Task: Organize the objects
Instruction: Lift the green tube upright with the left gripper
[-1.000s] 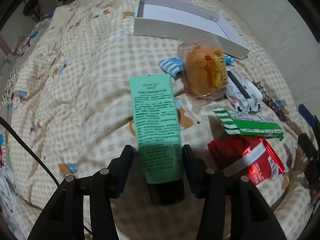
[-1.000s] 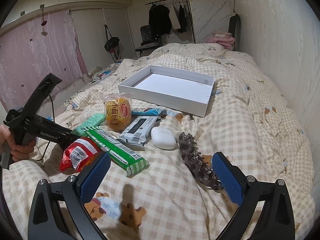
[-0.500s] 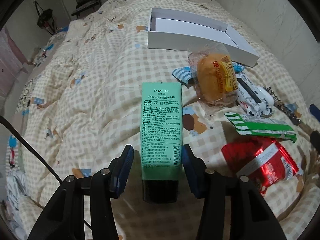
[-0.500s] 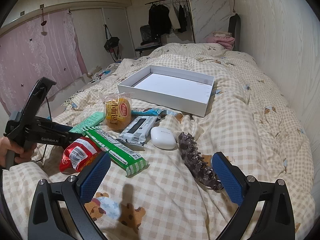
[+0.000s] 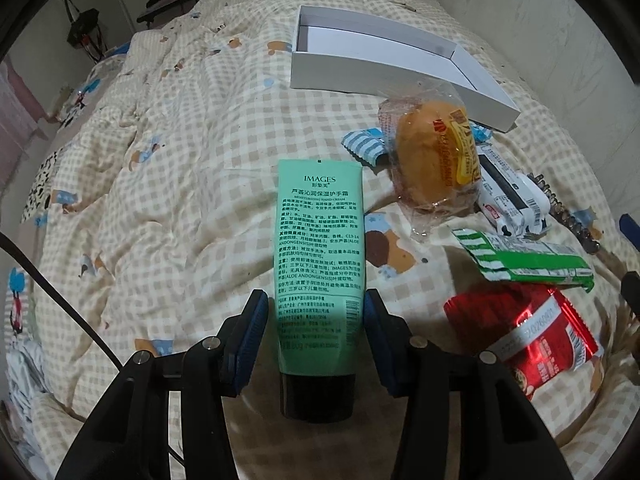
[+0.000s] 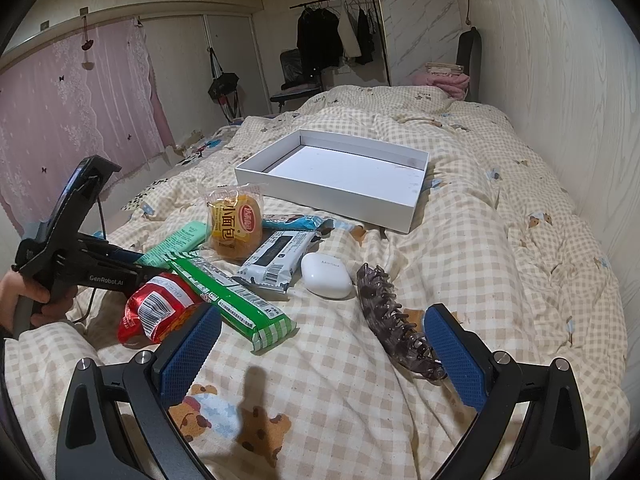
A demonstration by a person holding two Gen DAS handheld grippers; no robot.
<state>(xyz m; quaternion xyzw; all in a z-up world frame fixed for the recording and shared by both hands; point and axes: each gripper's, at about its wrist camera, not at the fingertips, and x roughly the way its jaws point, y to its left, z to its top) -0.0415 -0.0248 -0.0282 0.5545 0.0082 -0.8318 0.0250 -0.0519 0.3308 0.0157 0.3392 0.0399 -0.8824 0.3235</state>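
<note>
My left gripper [image 5: 314, 320] is shut on a green hand cream tube [image 5: 318, 248] with a black cap and holds it above the bed; the tube also shows in the right wrist view [image 6: 176, 240]. A white open box [image 6: 336, 178] lies further up the bed, also in the left wrist view [image 5: 384, 62]. My right gripper [image 6: 320, 344] is open and empty, low over the blanket. A dark hair claw [image 6: 394, 334] lies just inside its right finger.
On the checked blanket [image 6: 500, 240] lie a packaged bun [image 6: 236, 226], a red snack pack [image 6: 158, 308], a green striped pack [image 6: 236, 302], a black-and-white pack [image 6: 276, 258], a blue wrapper [image 6: 296, 222] and a white earbud case [image 6: 324, 276]. A wall runs along the right.
My left gripper has lifted the green tube and tilted up, so the white box sits closer to the middle of its view. The right gripper has not moved.
</note>
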